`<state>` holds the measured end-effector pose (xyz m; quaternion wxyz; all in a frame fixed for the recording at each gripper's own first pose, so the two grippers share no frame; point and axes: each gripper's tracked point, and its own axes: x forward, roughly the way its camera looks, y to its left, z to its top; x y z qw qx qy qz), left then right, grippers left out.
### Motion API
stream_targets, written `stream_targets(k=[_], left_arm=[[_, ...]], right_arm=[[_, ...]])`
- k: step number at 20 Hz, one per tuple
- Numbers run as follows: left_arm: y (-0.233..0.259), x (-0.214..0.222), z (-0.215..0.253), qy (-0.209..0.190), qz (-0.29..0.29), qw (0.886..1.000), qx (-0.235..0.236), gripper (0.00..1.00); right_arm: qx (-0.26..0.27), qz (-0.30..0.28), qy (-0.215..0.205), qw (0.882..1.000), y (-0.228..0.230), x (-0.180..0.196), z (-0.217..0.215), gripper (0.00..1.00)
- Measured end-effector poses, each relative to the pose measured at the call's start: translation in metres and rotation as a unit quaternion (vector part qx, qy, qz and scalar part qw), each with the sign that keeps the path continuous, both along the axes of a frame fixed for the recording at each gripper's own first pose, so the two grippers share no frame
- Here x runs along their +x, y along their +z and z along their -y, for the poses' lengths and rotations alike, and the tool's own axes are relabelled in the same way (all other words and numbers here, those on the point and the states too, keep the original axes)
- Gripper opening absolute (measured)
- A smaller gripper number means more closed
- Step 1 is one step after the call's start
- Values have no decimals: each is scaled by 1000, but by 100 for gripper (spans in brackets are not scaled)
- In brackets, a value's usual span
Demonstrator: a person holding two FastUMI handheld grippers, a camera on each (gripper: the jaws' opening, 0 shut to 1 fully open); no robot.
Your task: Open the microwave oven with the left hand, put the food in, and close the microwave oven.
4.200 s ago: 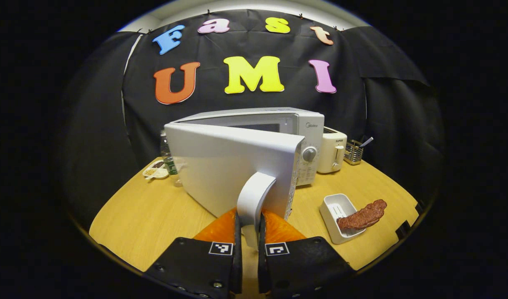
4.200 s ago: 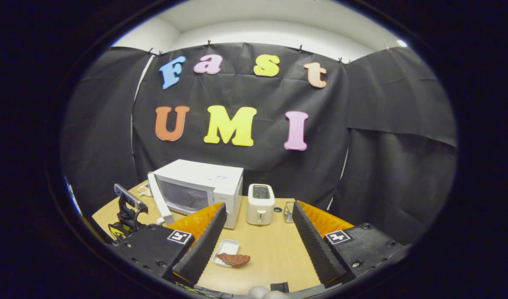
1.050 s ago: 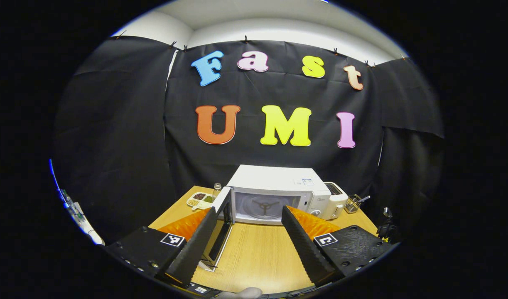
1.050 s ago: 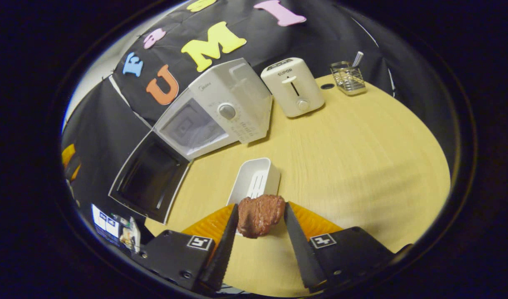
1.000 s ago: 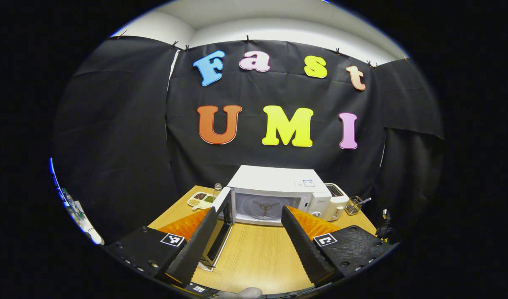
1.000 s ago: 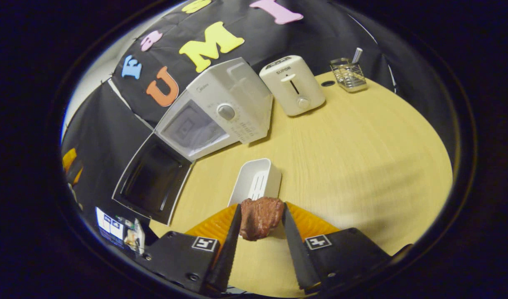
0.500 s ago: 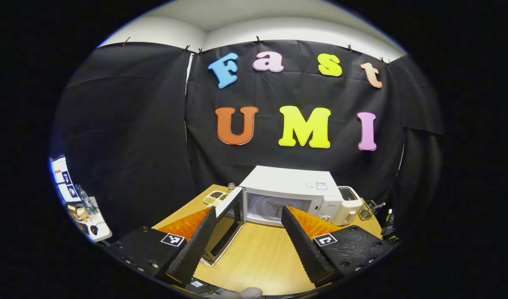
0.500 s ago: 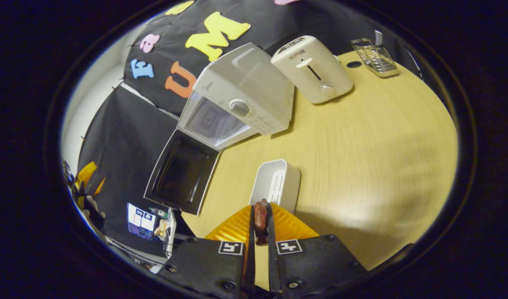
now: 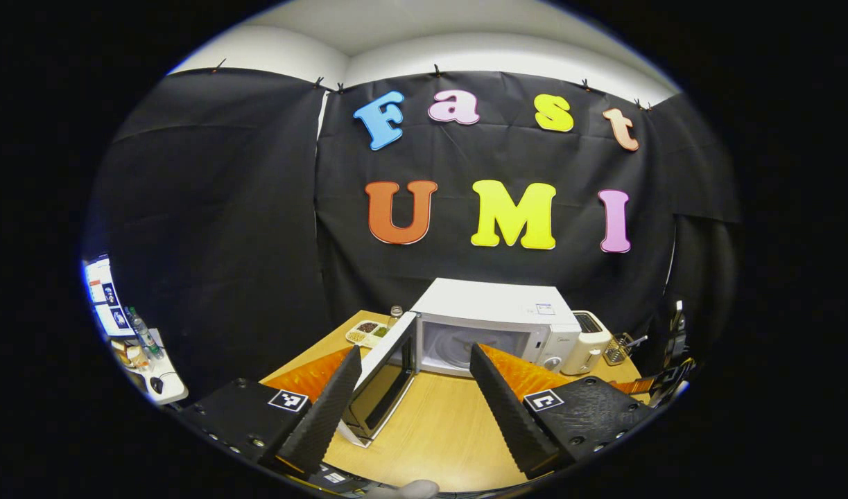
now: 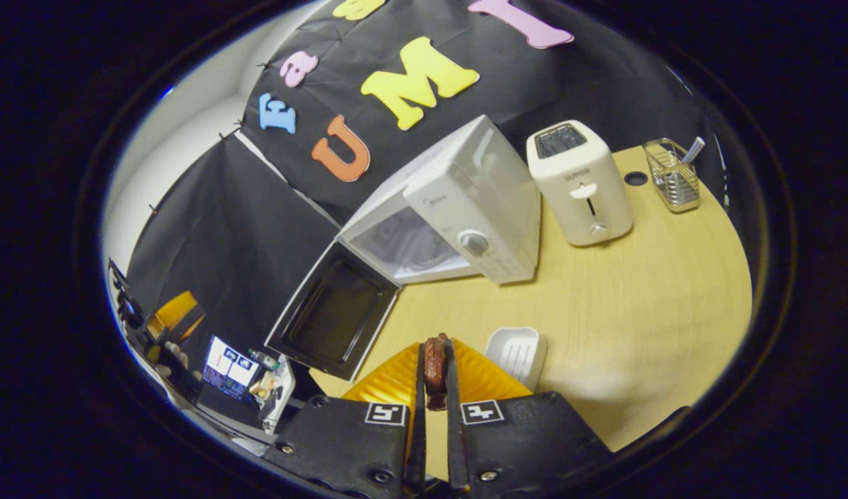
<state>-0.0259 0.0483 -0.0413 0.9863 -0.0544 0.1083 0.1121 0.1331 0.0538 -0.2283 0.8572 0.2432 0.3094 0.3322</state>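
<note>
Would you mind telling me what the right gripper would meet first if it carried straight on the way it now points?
Probably the open microwave door, which lies just ahead of the right gripper and the food it holds, slightly left of its line. Depth is unclear, so it might pass above the table and go into the microwave cavity instead.

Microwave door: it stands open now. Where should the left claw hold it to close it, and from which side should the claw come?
Judging by its pose, take the microwave door at its free edge, farthest from the hinge at the microwave, approaching from the outer face. The left claw is open and near it.
</note>
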Motion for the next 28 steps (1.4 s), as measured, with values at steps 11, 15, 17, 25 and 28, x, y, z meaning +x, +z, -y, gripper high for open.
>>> stream_targets(k=[11, 15, 17, 25, 28], left_arm=[[-26, 18, -47, -97, -16, 995, -14, 96], [-37, 16, -62, -110, -31, 993, 5, 96], [-40, 17, -71, -107, -31, 994, 21, 96], [-51, 15, -74, -124, -43, 990, 56, 97], [-55, 16, -75, -124, -48, 990, 47, 97]], right_arm=[[120, 32, -188, 974, 20, 65, -181, 16], [125, 38, -230, 964, -7, 94, -232, 16], [140, 29, -251, 957, -19, 114, -252, 15], [161, 9, -368, 916, -54, 199, -276, 16], [153, 28, -396, 905, -58, 228, -265, 15]])
